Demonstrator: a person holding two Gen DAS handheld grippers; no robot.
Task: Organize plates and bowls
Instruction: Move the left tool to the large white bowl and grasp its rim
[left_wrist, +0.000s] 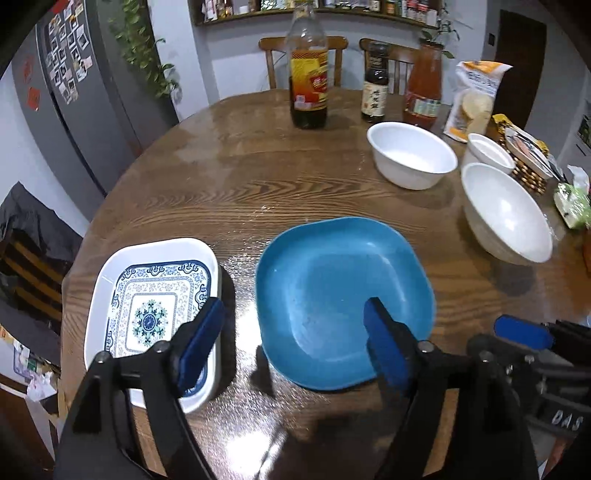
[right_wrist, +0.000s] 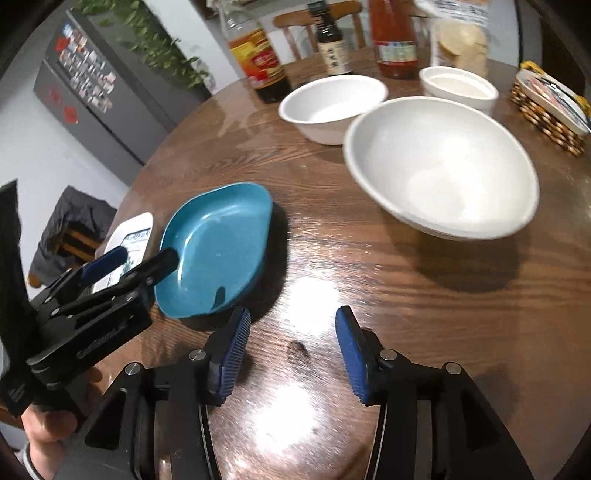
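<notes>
1. At the lower left of the left wrist view we see the patterned rectangular plate (left_wrist: 155, 314) lying flat near the edge of the round wooden table (left_wrist: 258, 177), with nothing stacked on it.
2. Just to its right lies the blue plate (left_wrist: 343, 299), beside the patterned one and not touching it, so we judge the plates are grouped but not yet stacked.
3. Our left gripper (left_wrist: 293, 336) hangs above these two with its jaws spread wide. One pad overlaps each plate in the picture, but neither pad presses on anything.
4. Our right gripper (right_wrist: 291, 354), at the bottom centre of the right wrist view, also stands parted, with only bare tabletop between its pads.
5. Further right, three white bowls sit separately: the medium bowl (left_wrist: 412, 155) in the upper middle, the small bowl (left_wrist: 487, 153) behind, and the large bowl (left_wrist: 506, 214) nearest the right edge. It looks tilted, though blur leaves us unsure.
6. None is nested, so we judge the bowl work is wholly left. The bottles (left_wrist: 308, 74) and snack bag (left_wrist: 474, 99) at the top stay outside the job.
</notes>
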